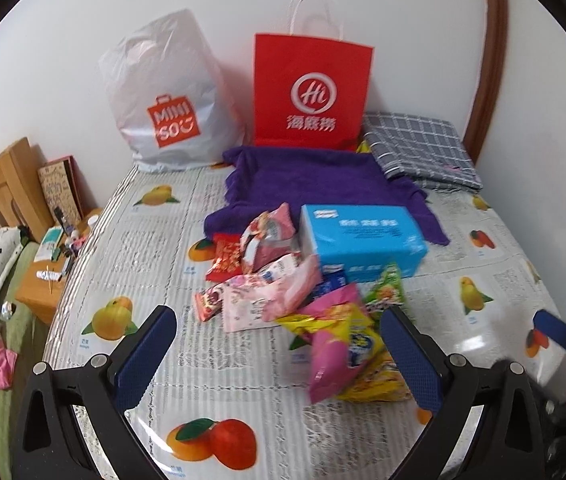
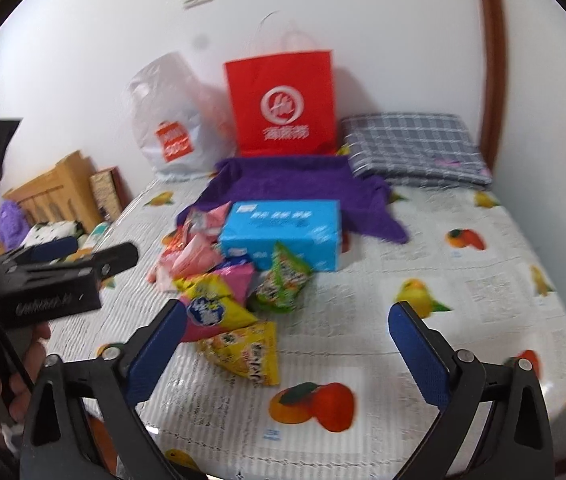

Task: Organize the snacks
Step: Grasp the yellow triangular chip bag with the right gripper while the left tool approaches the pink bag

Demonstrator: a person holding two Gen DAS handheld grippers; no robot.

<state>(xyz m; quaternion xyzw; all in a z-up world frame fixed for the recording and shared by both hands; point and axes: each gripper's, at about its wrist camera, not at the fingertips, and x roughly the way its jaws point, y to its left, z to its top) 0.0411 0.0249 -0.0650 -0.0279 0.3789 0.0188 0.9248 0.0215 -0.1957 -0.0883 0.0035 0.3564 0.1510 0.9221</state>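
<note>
Left wrist view: left gripper (image 1: 279,354) wide open, nothing gripped; pads apart w/ pink pkt (image 1: 329,360) and yellow pkts lying on the table betw. them, not pressed. Right finger pad (image 1: 411,360) just beside yellow pkt (image 1: 379,384), contact unclear.

Right wrist view: right gripper (image 2: 287,344) also spread wide, empty; left pad (image 2: 155,352) near blue-logo yellow pkt (image 2: 215,308), second yellow pkt (image 2: 247,354) on cloth betw. pads, untouched. Left gripper body seen at left edge, held by a hand (image 2: 23,364).

Snack pile (image 1: 295,288) sat mid-table on fruit-print cloth (image 1: 143,248), just in front of both grippers, partly on purple towel (image 1: 315,184). Count, approx. due to blur & overlap: 1 blue box (image 1: 363,240), 1 green pkt (image 2: 283,280), 2–3 yellow pkts, 1 red pkt (image 1: 225,258), several pink/white pkts (exact no. can't tell). Behind pile, vs. wall: 1 red paper bag (image 1: 311,92), 1 white plastic bag (image 1: 171,96). 1 folded plaid cloth (image 1: 419,148) at far right.
</note>
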